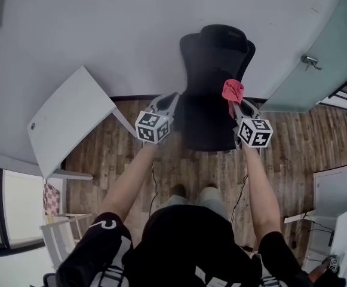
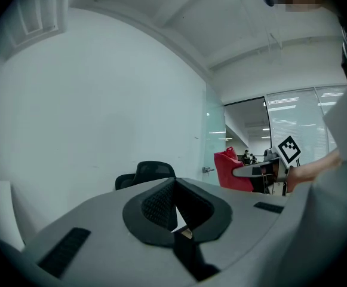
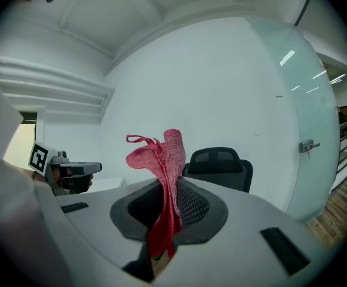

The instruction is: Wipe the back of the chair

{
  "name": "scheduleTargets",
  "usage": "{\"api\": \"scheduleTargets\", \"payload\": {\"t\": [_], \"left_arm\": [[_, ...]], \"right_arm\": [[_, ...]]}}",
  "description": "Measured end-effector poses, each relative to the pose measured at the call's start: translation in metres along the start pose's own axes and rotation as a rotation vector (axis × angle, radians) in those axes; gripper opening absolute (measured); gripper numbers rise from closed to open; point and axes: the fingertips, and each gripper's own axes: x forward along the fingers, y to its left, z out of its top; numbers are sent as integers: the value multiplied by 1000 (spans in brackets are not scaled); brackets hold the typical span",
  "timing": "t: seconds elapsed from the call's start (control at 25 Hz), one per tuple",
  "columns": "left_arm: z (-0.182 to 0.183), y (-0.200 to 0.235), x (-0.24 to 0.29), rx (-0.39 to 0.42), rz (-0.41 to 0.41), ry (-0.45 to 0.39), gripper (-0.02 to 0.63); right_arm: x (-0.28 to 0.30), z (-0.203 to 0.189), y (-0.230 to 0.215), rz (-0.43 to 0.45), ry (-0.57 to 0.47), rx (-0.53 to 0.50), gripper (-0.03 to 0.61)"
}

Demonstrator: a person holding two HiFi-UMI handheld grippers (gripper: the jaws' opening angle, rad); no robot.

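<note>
A black office chair point(image 1: 215, 70) with a headrest stands against the white wall, straight ahead of me. It also shows small in the left gripper view point(image 2: 146, 173) and in the right gripper view point(image 3: 221, 163). My right gripper point(image 1: 235, 105) is shut on a red cloth point(image 1: 233, 90), held by the chair's right edge. The cloth point(image 3: 161, 160) sticks up from between the jaws. My left gripper point(image 1: 172, 99) hovers at the chair's left side, apart from it. Its jaws point(image 2: 174, 184) are shut with nothing in them. The cloth point(image 2: 230, 169) is visible across from it.
A white tabletop point(image 1: 71, 118) juts in at the left, close to the left gripper. A glass door with a handle point(image 1: 309, 61) stands to the right of the chair. Wood floor point(image 1: 292, 136) with a cable point(image 1: 240, 196) lies below. White furniture point(image 1: 340, 202) sits at the lower right.
</note>
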Motion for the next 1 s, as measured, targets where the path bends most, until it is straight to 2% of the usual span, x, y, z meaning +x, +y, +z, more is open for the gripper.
{"api": "scheduleTargets", "payload": {"t": [0.36, 0.72, 1.0], "left_arm": [[-6, 53, 63, -13, 67, -7, 25], [9, 118, 183, -26, 162, 12, 25], [8, 144, 258, -29, 218, 25, 25]], "right_arm": [[100, 1, -41, 69, 13, 31, 63], [235, 28, -106, 191, 44, 24, 63], [328, 26, -139, 282, 90, 26, 63]]}}
